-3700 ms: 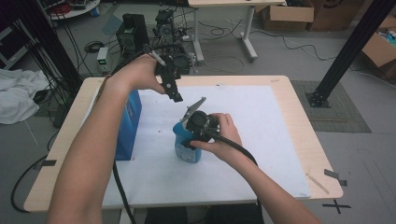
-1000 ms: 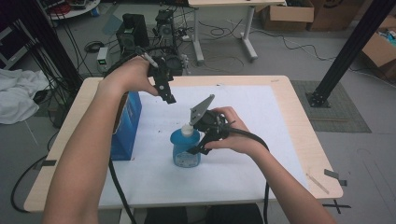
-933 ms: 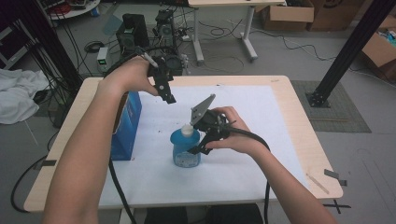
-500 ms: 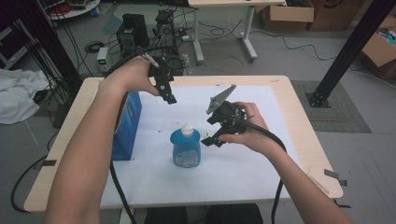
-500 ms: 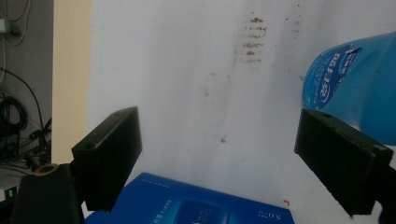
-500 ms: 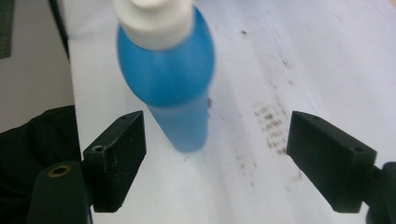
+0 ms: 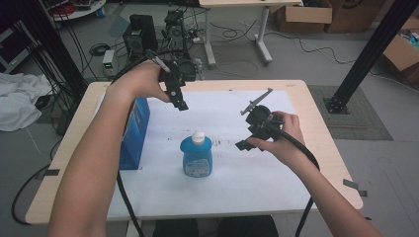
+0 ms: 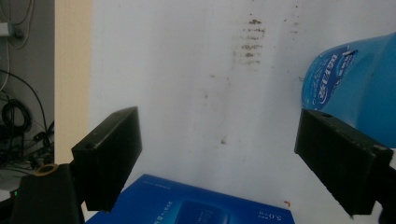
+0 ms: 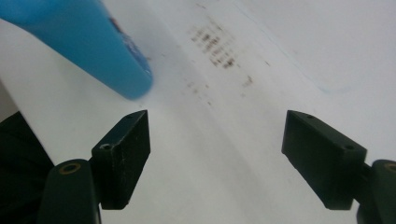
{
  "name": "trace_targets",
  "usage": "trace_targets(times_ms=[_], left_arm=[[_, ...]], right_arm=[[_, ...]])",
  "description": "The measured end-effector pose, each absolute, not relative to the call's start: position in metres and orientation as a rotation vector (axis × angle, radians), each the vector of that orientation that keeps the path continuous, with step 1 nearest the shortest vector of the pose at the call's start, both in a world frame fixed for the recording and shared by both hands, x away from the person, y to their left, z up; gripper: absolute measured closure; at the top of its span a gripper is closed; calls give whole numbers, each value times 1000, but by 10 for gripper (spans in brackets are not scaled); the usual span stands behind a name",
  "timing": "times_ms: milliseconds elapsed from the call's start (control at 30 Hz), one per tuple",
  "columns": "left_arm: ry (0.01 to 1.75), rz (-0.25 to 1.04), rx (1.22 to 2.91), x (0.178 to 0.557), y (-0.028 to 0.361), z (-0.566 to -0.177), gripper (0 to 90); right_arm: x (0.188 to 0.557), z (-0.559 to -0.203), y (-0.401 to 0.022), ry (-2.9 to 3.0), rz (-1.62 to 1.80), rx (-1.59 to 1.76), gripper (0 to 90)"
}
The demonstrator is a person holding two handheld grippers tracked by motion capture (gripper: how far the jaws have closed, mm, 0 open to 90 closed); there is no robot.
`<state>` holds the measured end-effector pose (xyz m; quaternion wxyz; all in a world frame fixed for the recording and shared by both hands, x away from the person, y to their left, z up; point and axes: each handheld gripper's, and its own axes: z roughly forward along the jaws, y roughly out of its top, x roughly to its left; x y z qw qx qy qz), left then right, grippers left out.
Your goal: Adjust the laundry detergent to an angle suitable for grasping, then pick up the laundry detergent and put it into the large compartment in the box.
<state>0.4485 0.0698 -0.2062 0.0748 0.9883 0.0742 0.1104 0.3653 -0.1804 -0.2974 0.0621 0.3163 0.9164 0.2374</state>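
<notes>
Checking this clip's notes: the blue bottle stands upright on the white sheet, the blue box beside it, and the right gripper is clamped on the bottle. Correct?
Not quite. The right gripper is apart from the blue bottle, jaws empty, as the high view shows. The rest holds: the bottle is upright on the white sheet, with the blue box beside it.

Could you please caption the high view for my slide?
Blue bottle stands upright on white sheet between two raised, empty grippers, right gripper.
</notes>
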Motion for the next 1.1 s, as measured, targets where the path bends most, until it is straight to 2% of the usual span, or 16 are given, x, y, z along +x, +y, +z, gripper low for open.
trace_targets(times_ms=[500, 1100], left_arm=[[185, 301, 2949, 446, 62, -205, 152], [157, 307, 2950, 443, 54, -199, 154]], right_arm=[[365, -324, -221, 2745, 600, 1235, 190], [364, -326, -234, 2748, 621, 1256, 189]])
